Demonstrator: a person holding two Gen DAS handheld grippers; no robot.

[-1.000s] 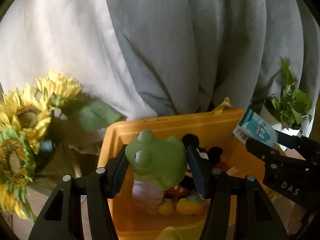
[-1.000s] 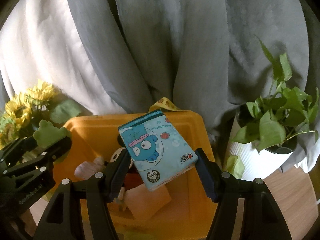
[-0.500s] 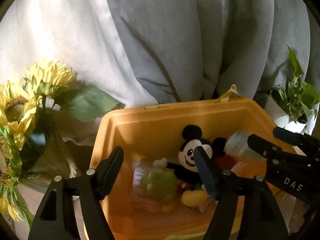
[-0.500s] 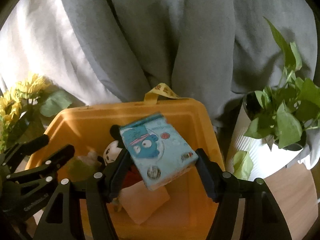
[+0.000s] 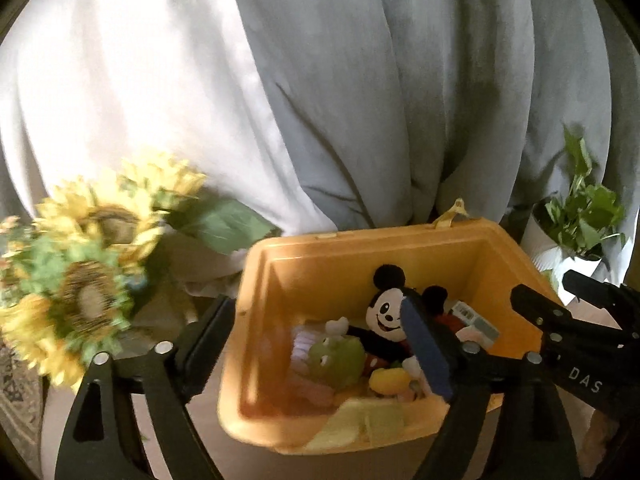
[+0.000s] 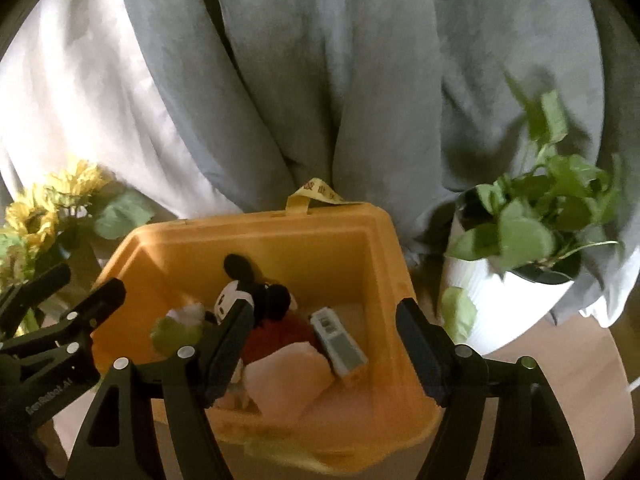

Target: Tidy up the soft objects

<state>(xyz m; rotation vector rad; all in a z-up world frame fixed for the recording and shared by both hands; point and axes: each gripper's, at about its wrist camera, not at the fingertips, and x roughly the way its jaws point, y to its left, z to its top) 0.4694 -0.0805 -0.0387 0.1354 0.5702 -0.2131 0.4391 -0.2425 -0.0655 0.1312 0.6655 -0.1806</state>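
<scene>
Both tools hang over the orange bin (image 6: 384, 248), jaws opening with nothing between them: left tool (image 5: 320, 344), right tool (image 6: 326, 342). The green frog toy (image 5: 338, 362) and tissue pack (image 6: 340, 342) lie inside beside the mouse doll (image 5: 386, 316).

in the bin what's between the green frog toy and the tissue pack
The mouse plush lies between the green frog toy and the tissue pack, inside the yellow bin; the right wrist view shows it best.
</scene>
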